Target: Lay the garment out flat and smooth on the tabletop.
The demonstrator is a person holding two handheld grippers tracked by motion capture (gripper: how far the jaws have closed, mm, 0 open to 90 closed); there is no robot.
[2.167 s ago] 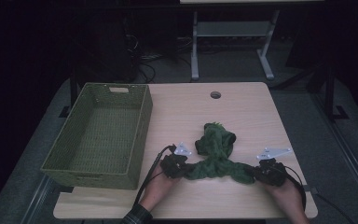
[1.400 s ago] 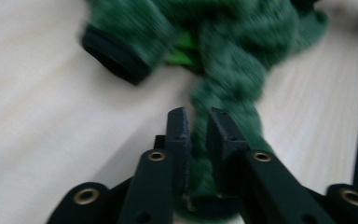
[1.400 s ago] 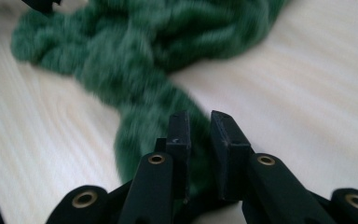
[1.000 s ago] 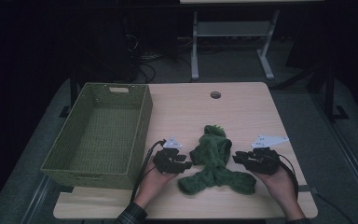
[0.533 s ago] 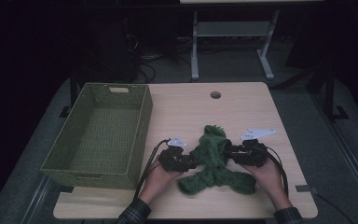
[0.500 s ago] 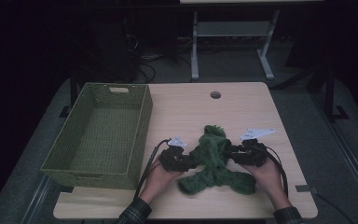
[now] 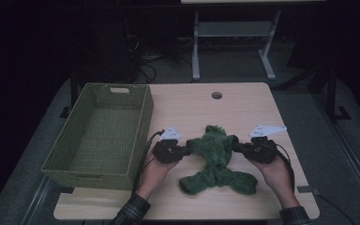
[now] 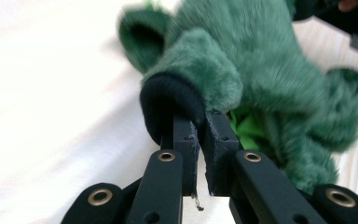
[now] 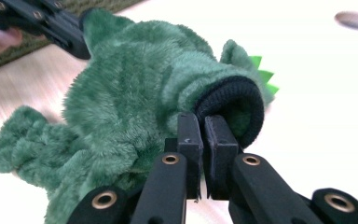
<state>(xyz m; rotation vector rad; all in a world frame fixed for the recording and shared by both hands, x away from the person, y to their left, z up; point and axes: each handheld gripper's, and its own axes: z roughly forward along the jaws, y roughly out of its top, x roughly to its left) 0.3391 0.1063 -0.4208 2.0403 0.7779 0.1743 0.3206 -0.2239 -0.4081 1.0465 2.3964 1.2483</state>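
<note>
Both grippers (image 7: 211, 151) clamped on green plush garment (image 7: 213, 150)

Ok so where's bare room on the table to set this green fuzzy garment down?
Free: the far strip around the round hole, beyond the garment, and the right edge. Crowded: the left, under the basket, and the near middle.

A green woven basket (image 7: 98, 136) stands on the left part of the light wooden table (image 7: 243, 108) — its long side runs away from the person (a handle slot shows in its far wall). A round cable hole (image 7: 216, 95) sits near the table's far edge.
</note>
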